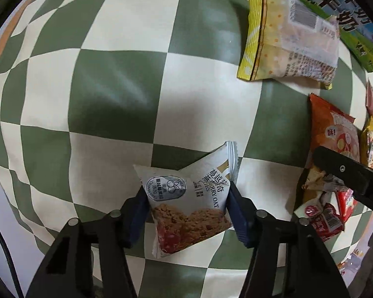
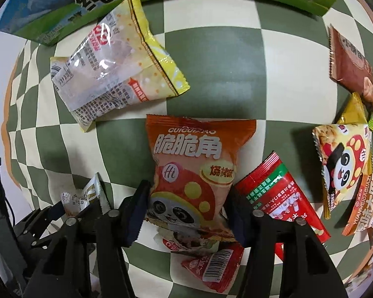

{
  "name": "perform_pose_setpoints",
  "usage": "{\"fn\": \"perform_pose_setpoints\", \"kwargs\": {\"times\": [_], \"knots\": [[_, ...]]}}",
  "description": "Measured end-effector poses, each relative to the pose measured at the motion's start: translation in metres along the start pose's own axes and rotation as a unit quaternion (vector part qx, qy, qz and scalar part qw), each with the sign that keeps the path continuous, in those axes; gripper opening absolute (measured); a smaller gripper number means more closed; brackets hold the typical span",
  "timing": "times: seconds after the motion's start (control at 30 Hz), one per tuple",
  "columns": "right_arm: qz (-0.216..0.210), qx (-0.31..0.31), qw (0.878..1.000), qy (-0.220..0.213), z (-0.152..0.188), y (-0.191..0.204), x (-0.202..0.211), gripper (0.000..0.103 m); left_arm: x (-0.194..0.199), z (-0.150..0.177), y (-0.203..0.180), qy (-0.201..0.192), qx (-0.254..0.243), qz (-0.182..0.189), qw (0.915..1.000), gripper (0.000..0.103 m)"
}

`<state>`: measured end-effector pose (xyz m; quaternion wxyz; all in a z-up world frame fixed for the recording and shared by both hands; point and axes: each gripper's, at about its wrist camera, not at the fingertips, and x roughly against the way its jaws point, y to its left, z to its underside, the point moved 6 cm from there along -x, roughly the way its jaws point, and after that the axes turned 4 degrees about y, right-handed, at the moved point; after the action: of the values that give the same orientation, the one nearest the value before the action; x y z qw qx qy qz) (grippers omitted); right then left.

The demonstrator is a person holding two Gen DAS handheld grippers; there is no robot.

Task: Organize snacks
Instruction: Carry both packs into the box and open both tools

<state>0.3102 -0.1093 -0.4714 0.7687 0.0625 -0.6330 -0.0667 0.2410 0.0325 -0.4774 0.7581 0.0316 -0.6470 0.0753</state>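
Snacks lay scattered over a green-and-cream checked cloth on the desk. In the left wrist view, a white oat-cookie packet sat at the lower centre of the frame, pinched between the blue pads of the left hand-held gripper, whose jaws stood narrowed against both sides of the wrapper. At the upper right lay a yellow-edged clear bag, its far corner touching a green milk carton at the frame's top right edge. Below it, at the right, an orange chip bag was partly hidden behind a black finger of the other gripper.

In the right wrist view, the same white packet showed at the lower left, held in the left hand-held gripper. The orange chip bag filled the centre, and the right hand-held gripper had its pads pressed on the bag's lower half. Just beside it to the right lay a red sachet. Further right rested a yellow panda packet, with more packets crowded along the right edge.
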Motion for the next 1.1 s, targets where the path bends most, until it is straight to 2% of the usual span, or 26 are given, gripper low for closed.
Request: {"fn": "perform_pose_setpoints", "kwargs": {"times": [0.27,0.47,0.6,0.73,0.87,0.9,0.97,1.07,1.1], "knots": [[-0.02,0.006,1.0,-0.015,0.018,-0.029,0.033,0.054,0.042,0.0,-0.005,-0.013,0.009,0.04,0.9991,0.055],[-0.067,0.015,0.996,-0.048,0.026,-0.038,0.091,0.054,0.117,-0.018,-0.026,-0.063,-0.001,0.089,0.9941,0.055],[-0.097,0.025,0.991,-0.09,0.019,-0.045,0.155,0.054,0.189,-0.058,-0.05,-0.122,-0.035,0.114,0.9853,0.055],[-0.122,0.029,0.982,-0.139,-0.009,-0.047,0.216,0.054,0.231,-0.109,-0.055,-0.157,-0.068,0.114,0.9785,0.055],[-0.091,0.031,0.978,-0.187,-0.065,-0.057,0.251,0.054,0.249,-0.171,-0.072,-0.179,-0.087,0.073,0.9773,0.055],[-0.083,0.03,0.977,-0.194,-0.081,-0.055,0.252,0.054,0.25,-0.194,-0.076,-0.179,-0.09,0.059,0.978,0.055],[-0.067,0.024,0.977,-0.2,-0.115,-0.06,0.255,0.054,0.243,-0.216,-0.079,-0.171,-0.096,0.039,0.9798,0.055],[-0.042,0.02,0.979,-0.201,-0.16,-0.067,0.251,0.054,0.225,-0.265,-0.077,-0.152,-0.093,0.014,0.984,0.055],[-0.036,0.017,0.979,-0.198,-0.174,-0.06,0.244,0.054,0.219,-0.278,-0.076,-0.146,-0.093,0.007,0.985,0.055]]}}
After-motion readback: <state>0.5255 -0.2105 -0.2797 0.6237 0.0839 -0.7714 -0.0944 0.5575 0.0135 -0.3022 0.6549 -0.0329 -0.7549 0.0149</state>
